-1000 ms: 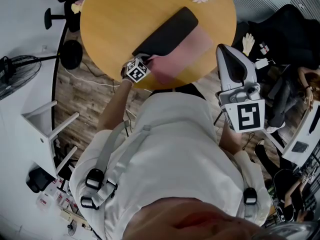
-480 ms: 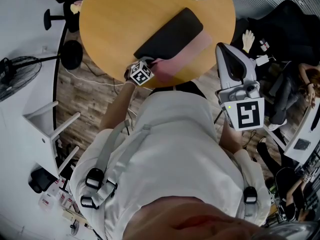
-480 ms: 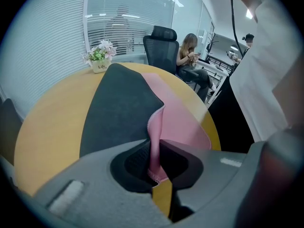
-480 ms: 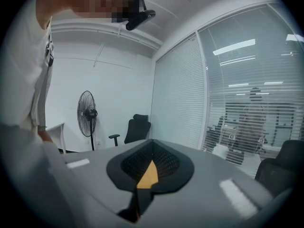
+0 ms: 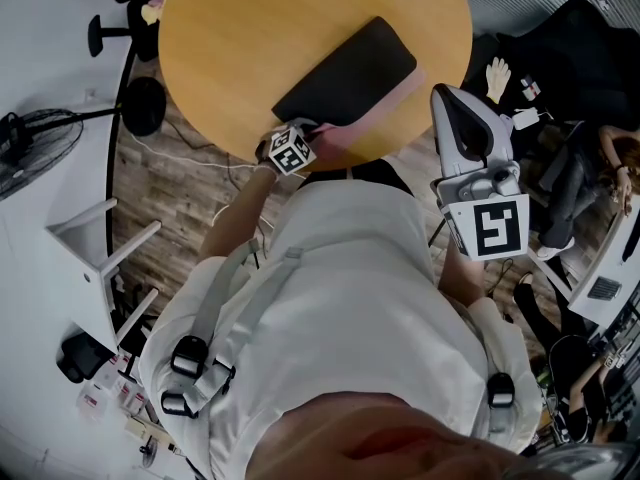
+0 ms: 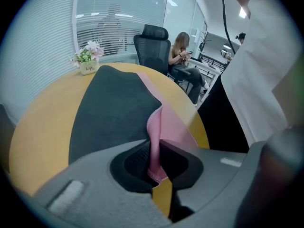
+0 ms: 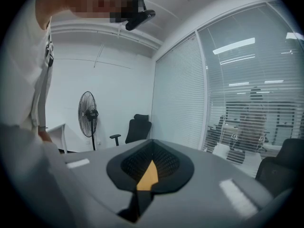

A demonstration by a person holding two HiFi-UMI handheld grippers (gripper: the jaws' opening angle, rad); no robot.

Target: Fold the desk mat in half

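Black over pink, the desk mat (image 5: 350, 73) lies on the round table (image 5: 230, 48), its near edge pinched in the left gripper (image 6: 156, 156). Off the table, the right gripper (image 7: 151, 167) has its jaws pressed together, empty.

A round wooden table (image 5: 230, 58) bears a desk mat (image 5: 345, 73) and small flower pot (image 6: 88, 64).

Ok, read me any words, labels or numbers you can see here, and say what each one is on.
"Life": on the small flower pot, left gripper view.
Marker cubes: black-and-white patterns only, no words.
Packets on the floor, head view: print too small to read.
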